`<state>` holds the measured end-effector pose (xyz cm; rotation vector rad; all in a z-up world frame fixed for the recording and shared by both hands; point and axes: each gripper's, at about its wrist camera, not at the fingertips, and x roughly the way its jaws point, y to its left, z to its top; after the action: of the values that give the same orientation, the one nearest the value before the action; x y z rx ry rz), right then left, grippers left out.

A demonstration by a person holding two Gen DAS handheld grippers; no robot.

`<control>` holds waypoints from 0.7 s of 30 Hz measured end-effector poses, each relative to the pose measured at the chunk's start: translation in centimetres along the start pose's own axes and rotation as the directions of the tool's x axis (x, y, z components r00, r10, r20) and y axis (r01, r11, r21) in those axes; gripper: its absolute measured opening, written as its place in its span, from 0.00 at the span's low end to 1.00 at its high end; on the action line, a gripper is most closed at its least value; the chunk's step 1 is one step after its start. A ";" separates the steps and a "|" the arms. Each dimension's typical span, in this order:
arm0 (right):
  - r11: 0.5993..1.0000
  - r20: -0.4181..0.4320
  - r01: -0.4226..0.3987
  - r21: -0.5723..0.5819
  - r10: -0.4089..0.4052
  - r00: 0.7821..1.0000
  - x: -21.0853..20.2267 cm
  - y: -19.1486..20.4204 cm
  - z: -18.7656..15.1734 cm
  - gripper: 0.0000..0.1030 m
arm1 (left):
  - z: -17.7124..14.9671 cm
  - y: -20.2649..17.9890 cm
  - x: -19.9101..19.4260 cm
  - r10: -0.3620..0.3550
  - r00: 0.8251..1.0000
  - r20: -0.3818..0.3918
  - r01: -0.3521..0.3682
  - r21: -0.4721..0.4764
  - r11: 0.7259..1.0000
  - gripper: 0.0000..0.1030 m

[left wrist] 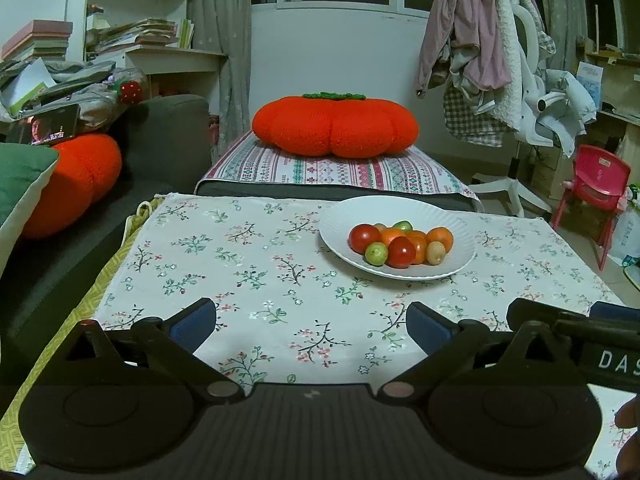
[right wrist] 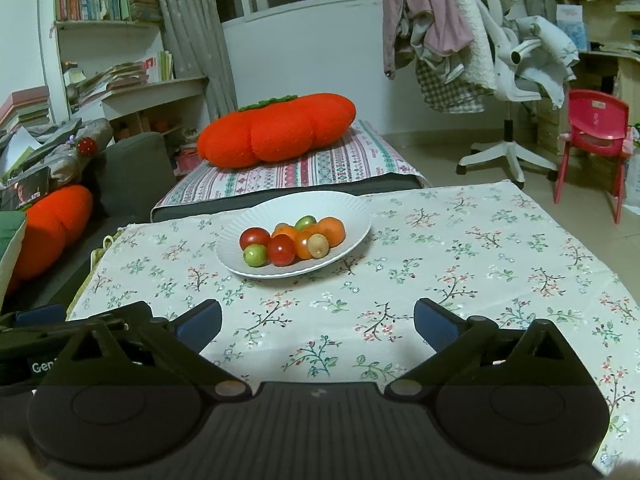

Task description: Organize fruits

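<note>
A white plate point(left wrist: 344, 216) sits on the floral tablecloth, toward its far side; it also shows in the right wrist view point(right wrist: 352, 216). On it lies a pile of small fruits point(left wrist: 400, 242): red tomatoes, orange ones, green ones and a tan one point(right wrist: 294, 240). My left gripper point(left wrist: 312, 322) is open and empty, low over the cloth, well short of the plate. My right gripper point(right wrist: 318, 322) is open and empty too, near the front of the table. The right gripper's body point(left wrist: 576, 332) shows at the right edge of the left wrist view.
The floral tablecloth point(left wrist: 240, 264) covers the table. Behind it stands a bench with a striped cover and an orange pumpkin cushion point(left wrist: 334, 126). A dark sofa point(left wrist: 168, 132) is at the left. A chair draped in clothes point(right wrist: 460, 40) and a red child's chair point(right wrist: 592, 136) stand at the right.
</note>
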<state>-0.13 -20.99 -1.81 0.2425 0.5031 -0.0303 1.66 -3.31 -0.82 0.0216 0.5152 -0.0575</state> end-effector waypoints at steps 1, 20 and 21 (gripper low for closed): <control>1.000 -0.001 0.000 0.000 0.000 1.000 0.0 0.0 0.0 0.99 | 0.0 0.0 0.0 0.000 1.000 0.000 0.000 0.001 1.000 0.87; 1.000 -0.013 -0.005 0.003 0.005 1.000 0.2 0.0 0.0 0.99 | -0.1 0.2 0.4 -0.022 1.000 -0.013 0.022 -0.009 1.000 0.87; 1.000 -0.013 -0.005 0.004 0.005 1.000 0.2 0.0 0.0 1.00 | -0.1 0.2 0.4 -0.022 1.000 -0.011 0.021 -0.007 1.000 0.87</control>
<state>0.03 -20.98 -1.93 0.2475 0.5150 -0.0249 1.93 -3.11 -1.08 0.0099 0.5269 -0.0767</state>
